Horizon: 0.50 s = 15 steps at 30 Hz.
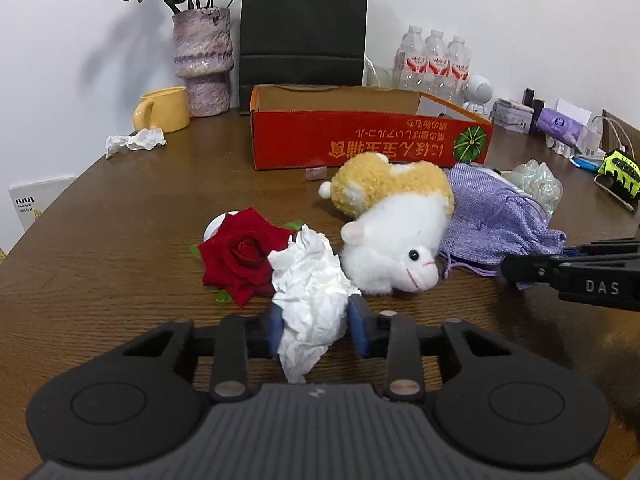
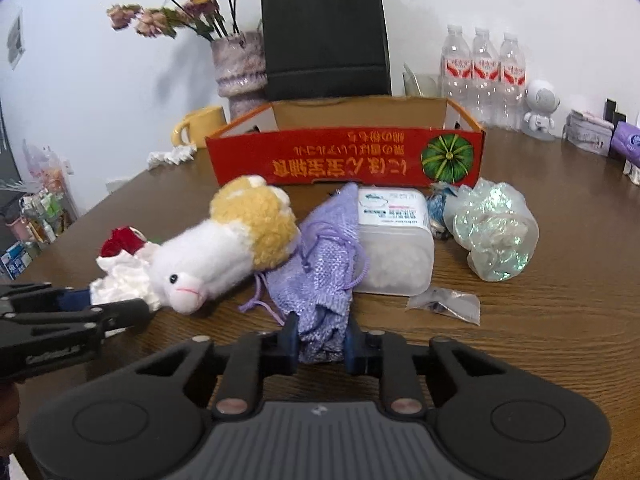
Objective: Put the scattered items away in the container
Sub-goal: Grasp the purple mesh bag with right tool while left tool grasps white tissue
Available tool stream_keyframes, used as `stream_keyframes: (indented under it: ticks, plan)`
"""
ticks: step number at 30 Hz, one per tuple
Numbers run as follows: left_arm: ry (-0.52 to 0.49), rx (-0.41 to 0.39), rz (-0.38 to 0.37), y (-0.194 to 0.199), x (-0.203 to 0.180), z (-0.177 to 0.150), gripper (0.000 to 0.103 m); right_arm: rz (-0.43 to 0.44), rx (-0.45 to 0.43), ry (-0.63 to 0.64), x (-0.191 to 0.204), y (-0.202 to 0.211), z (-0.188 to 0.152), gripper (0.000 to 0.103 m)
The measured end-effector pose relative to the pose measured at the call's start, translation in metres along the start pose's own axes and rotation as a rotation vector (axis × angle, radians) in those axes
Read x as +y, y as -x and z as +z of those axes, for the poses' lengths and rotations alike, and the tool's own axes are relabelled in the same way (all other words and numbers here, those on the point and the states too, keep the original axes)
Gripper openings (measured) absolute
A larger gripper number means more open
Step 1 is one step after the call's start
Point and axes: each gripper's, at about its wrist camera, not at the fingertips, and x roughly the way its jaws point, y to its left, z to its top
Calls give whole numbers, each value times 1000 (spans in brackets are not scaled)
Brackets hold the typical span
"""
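Note:
My left gripper [image 1: 316, 326] is shut on a crumpled white tissue [image 1: 310, 280] lying on the wooden table, next to a red rose [image 1: 240, 254] and a white and yellow plush animal [image 1: 394, 232]. My right gripper [image 2: 320, 344] is shut on the near end of a purple knit drawstring pouch [image 2: 324, 264], which rests against the plush animal [image 2: 224, 252] and a clear plastic box [image 2: 394, 240]. The open red cardboard box [image 2: 344, 160] stands behind the items. The right gripper's fingers [image 1: 532, 268] show at the left wrist view's right edge.
A shiny cellophane bundle [image 2: 494, 232] and a small clear packet [image 2: 444, 304] lie right of the plastic box. Another crumpled tissue [image 1: 134, 142], a yellow mug [image 1: 162, 110], a vase [image 1: 202, 60], a black paper bag [image 1: 304, 28] and water bottles [image 1: 436, 60] stand at the back.

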Motion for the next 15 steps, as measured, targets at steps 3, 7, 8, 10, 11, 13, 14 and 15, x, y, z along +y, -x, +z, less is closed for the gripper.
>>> stream_keyframes:
  ticks: [3, 7, 8, 10, 11, 13, 14, 15]
  plan:
    - [8, -12, -6, 4, 3, 0, 28, 2, -28, 8, 1, 8, -1, 17]
    - [24, -29, -17, 13, 6, 1, 27, 3, -66, 25, 3, 20, -1, 17]
    - [25, -36, -20, 15, 6, 2, 27, 1, -75, 31, 4, 22, -1, 17]
    - [26, -53, -24, 20, 6, 3, 27, 1, -91, 35, 4, 26, -1, 16]
    - [27, -59, -22, 22, 6, 3, 27, 1, -96, 35, 3, 28, 0, 16]
    - [27, -73, -25, 26, 6, 5, 26, 1, -111, 37, 3, 31, 1, 16]
    - [30, -79, -27, 28, 6, 5, 26, 0, -120, 40, 3, 32, 1, 15]
    - [32, -87, -30, 31, 7, 7, 26, 0, -131, 46, 3, 35, 3, 15]
